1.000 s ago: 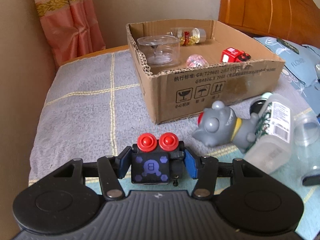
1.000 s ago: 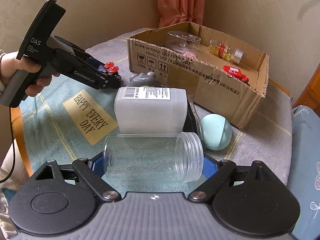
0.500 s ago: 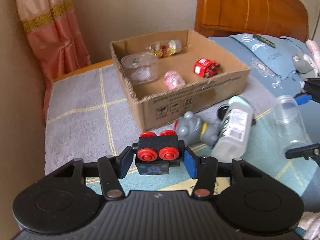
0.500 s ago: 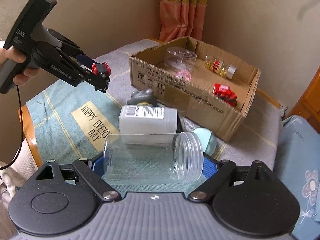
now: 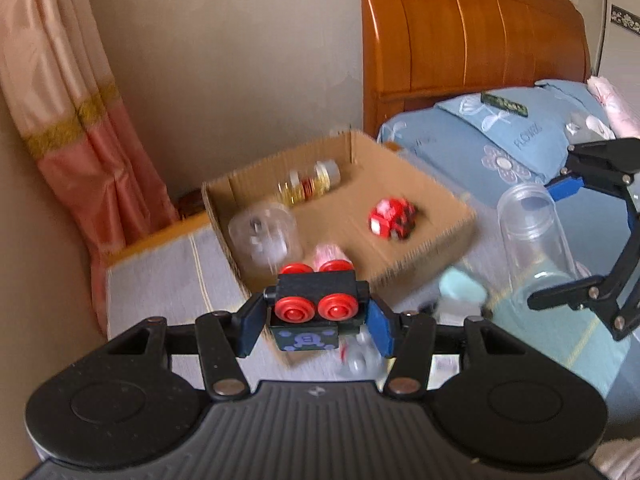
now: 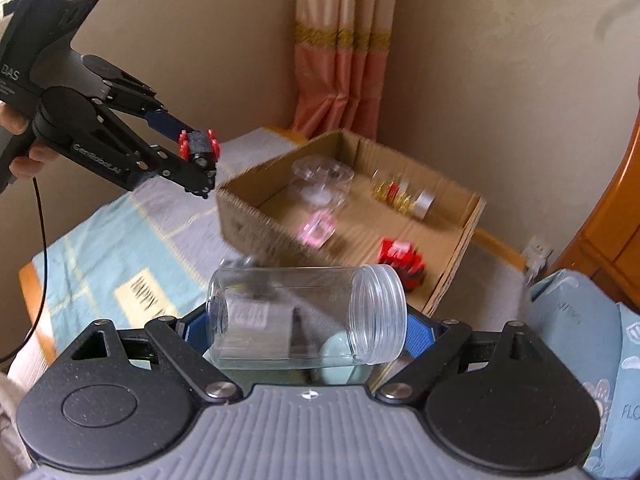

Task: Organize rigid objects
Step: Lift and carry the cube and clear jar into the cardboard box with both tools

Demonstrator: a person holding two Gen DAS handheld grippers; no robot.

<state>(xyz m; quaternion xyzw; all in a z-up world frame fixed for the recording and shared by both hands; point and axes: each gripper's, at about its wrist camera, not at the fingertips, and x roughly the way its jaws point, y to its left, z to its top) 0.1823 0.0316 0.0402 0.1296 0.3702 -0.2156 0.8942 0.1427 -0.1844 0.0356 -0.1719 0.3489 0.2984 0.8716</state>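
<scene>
Both claws are loaded: the left gripper [image 5: 316, 322] is clenched on a black toy block with red wheels [image 5: 314, 304], and the right gripper [image 6: 306, 328] clasps a clear plastic jar [image 6: 306, 314] lying sideways between its pads. Ahead of and below both sits the cardboard box [image 6: 452, 268], already holding a clear lidded container [image 6: 320, 184], a small bottle of gold beads [image 6: 402, 196], a pink trinket [image 6: 316, 232] and a red toy car [image 6: 400, 258]. Judging by this, sorting is well underway; a white labelled bottle [image 6: 256, 330] and a pale green ball [image 6: 340, 356] beneath the right gripper remain outside.
</scene>
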